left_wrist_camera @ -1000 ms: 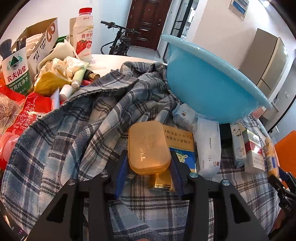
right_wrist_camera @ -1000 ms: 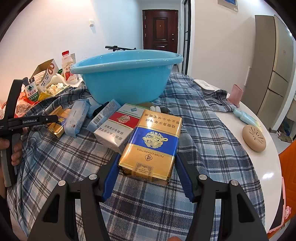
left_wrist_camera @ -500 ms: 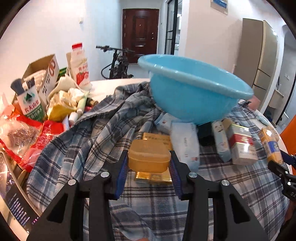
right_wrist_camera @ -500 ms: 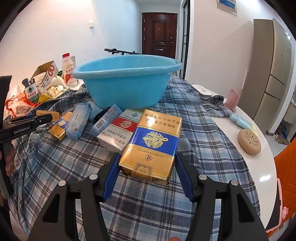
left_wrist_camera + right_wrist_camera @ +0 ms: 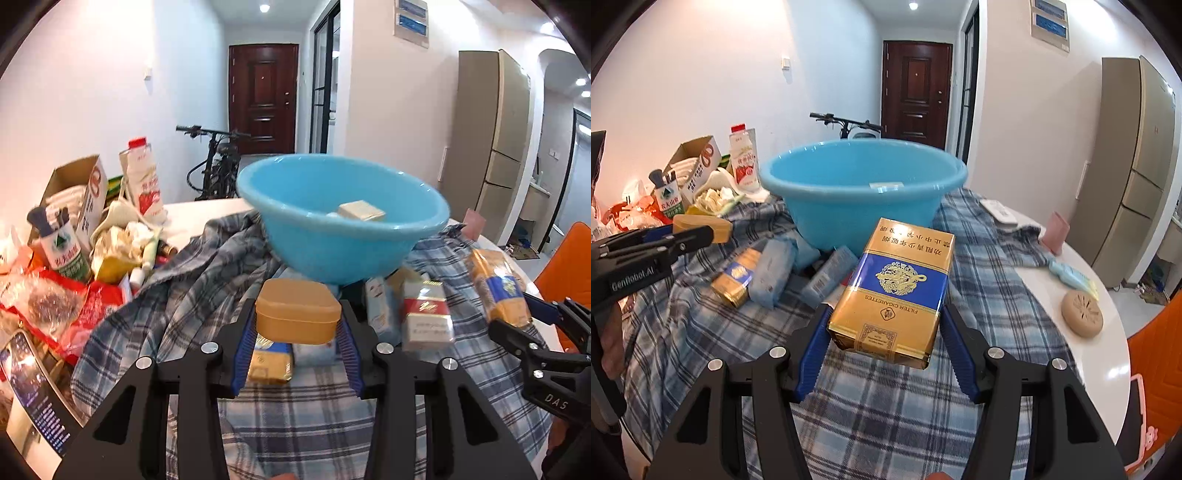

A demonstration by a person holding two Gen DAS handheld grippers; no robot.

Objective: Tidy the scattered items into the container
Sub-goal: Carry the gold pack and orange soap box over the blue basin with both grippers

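Your left gripper (image 5: 297,328) clamps the soap box (image 5: 297,312); your right gripper (image 5: 882,341) clamps the cigarette carton (image 5: 894,291). Basin (image 5: 862,199) at 12 o'clock. Only left view shows a box inside (image 5: 361,210).

Smooth glossy plastic basin (image 5: 862,192); soft woven plaid cloth (image 5: 894,402); shiny foil-wrapped cigarette carton (image 5: 892,291); matt plastic soap box (image 5: 297,311).

Orange soap box (image 5: 297,312) & gold-blue cig carton (image 5: 892,293) both lifted, just short of blue basin (image 5: 862,192); small box inside basin.
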